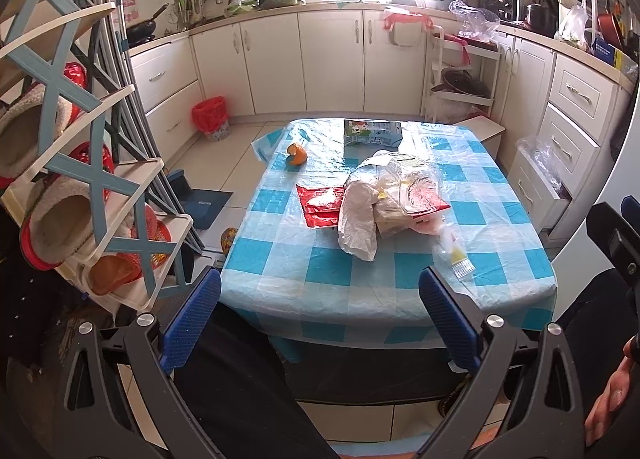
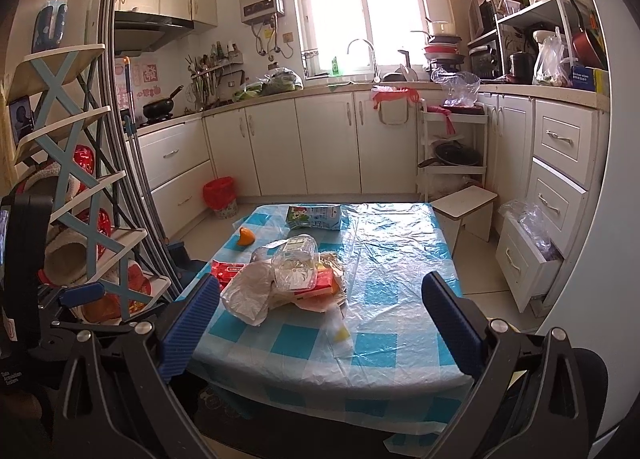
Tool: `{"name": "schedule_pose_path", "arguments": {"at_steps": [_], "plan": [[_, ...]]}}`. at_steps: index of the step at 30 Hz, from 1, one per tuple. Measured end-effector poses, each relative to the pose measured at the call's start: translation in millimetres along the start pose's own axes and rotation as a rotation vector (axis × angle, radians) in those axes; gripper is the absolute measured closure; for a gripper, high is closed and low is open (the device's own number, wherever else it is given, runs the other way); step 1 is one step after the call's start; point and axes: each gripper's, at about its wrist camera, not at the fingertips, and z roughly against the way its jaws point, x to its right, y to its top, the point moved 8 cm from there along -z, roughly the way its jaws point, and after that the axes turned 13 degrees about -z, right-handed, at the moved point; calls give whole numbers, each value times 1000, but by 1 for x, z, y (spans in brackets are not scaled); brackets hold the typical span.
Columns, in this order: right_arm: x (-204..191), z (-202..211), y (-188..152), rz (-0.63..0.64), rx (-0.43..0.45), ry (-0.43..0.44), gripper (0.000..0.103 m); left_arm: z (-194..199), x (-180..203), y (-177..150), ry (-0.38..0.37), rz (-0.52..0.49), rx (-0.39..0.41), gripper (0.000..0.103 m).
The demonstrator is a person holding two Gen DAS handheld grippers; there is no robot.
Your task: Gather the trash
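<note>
A low table (image 1: 512,259) (image 2: 400,259) with a blue-and-white checked plastic cover carries the trash. In its middle lies a heap: a crushed clear bottle (image 1: 412,183) (image 2: 294,265), a white crumpled bag (image 1: 358,219) (image 2: 248,293) and a red wrapper (image 1: 320,205) (image 2: 226,269). An orange peel (image 1: 297,154) (image 2: 245,237) and a blue-green carton (image 1: 372,132) (image 2: 314,217) lie farther back. A small clear wrapper with a yellow patch (image 1: 456,255) (image 2: 340,333) lies near the front edge. My left gripper (image 1: 320,293) and right gripper (image 2: 322,299) both stand open, empty, before the table's near edge.
A red-lined waste bin (image 1: 210,117) (image 2: 219,195) stands on the floor by the left cabinets. A shoe rack (image 1: 92,179) (image 2: 80,199) fills the left side. A small white stool (image 2: 466,211) sits beyond the table's right corner, next to open drawers (image 2: 532,255). A hand (image 1: 612,391) shows at the right.
</note>
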Motion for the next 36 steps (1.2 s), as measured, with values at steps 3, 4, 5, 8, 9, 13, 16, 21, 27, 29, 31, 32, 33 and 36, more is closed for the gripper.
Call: {"name": "schedule_pose_path", "arguments": {"at_steps": [3, 4, 5, 8, 9, 13, 16, 21, 27, 29, 31, 32, 33, 36], "plan": [[0, 0, 0, -1, -1, -2, 6, 0, 0, 0, 0, 0, 0, 8], [0, 1, 0, -1, -2, -3, 6, 0, 0, 0, 0, -1, 1, 8], [0, 1, 0, -1, -2, -3, 6, 1, 1, 0, 0, -1, 2, 8], [0, 1, -1, 0, -3, -3, 6, 2, 2, 0, 0, -1, 3, 8], [-1, 2, -1, 0, -3, -4, 6, 2, 2, 0, 0, -1, 3, 8], [0, 2, -2, 1, -5, -4, 6, 2, 3, 0, -1, -2, 4, 8], [0, 1, -2, -1, -11, -6, 6, 2, 3, 0, -1, -2, 3, 8], [1, 2, -3, -1, -13, -5, 6, 3, 4, 0, -3, -2, 4, 8], [0, 1, -3, -1, -14, -6, 6, 3, 5, 1, -4, -3, 4, 8], [0, 1, -3, -1, -14, -7, 6, 3, 5, 0, -3, -2, 4, 8], [0, 1, -3, -1, -14, -6, 6, 3, 5, 1, -3, -2, 4, 8], [0, 1, -3, -2, -14, -7, 6, 3, 5, 1, -3, -2, 4, 8], [0, 1, -3, -1, -14, -7, 6, 3, 5, 1, -3, -2, 4, 8], [0, 1, -3, -1, -14, -7, 6, 3, 5, 1, -4, -2, 4, 8]]}}
